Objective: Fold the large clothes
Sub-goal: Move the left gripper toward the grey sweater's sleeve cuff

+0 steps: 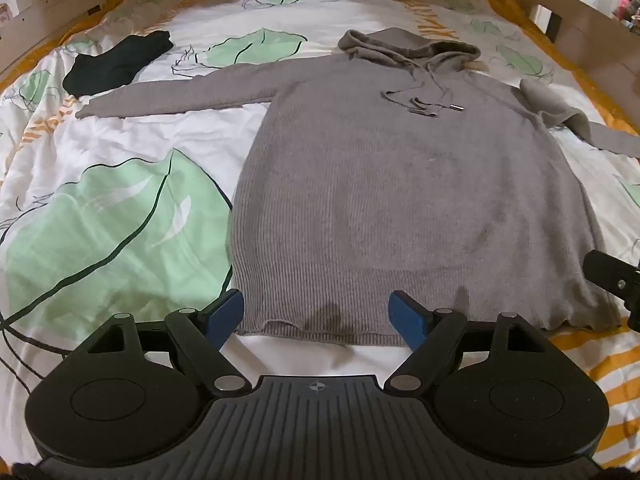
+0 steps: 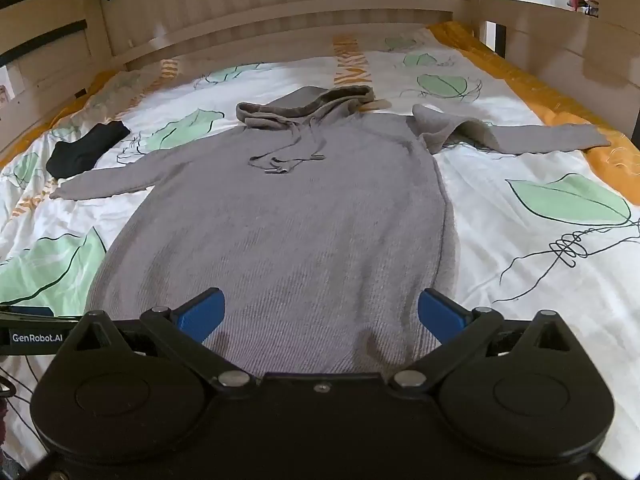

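Left claw (image 1: 316,316): tilted steeply downward, blue fingers (image 1: 224,314) spread apart, nothing gripped. Right claw (image 2: 320,314): tilted downward, blue fingers (image 2: 440,314) spread to full width, nothing gripped.

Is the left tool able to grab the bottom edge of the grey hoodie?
Probably yes. The left tool hangs open right over the hoodie's hem, and nothing lies between them.

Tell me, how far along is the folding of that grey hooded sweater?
Barely begun. Done: the long grey knitted hooded sweater lies spread flat on the leaf-print bedsheet, one sleeve still bunched. In hand: nothing; left gripper and right gripper hang open above its hem. Left: every fold.
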{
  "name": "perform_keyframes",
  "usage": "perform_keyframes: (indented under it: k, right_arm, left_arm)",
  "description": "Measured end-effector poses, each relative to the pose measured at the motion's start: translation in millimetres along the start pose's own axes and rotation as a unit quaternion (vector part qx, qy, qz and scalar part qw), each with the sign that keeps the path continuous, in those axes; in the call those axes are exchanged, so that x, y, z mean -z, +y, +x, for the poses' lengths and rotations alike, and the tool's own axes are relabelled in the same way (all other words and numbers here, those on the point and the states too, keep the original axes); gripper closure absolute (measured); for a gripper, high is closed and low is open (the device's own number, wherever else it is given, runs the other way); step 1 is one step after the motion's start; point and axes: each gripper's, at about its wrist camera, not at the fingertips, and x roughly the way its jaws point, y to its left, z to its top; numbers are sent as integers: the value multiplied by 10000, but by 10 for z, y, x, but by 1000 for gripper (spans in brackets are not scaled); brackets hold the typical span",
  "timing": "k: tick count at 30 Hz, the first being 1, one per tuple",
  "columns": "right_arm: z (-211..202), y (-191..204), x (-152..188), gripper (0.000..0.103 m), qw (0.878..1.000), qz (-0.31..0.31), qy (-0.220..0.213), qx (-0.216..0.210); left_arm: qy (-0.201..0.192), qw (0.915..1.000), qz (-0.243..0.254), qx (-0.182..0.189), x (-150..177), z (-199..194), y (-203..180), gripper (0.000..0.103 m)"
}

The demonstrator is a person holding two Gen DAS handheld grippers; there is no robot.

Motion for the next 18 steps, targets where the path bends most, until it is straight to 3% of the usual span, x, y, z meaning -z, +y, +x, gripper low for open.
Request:
perform_keyframes:
  k: [18]
  right_arm:
    - [128, 3, 28, 1, 9996, 97, 240, -83]
  left_arm:
    - [8, 10000, 3, -37, 20, 127, 30, 24]
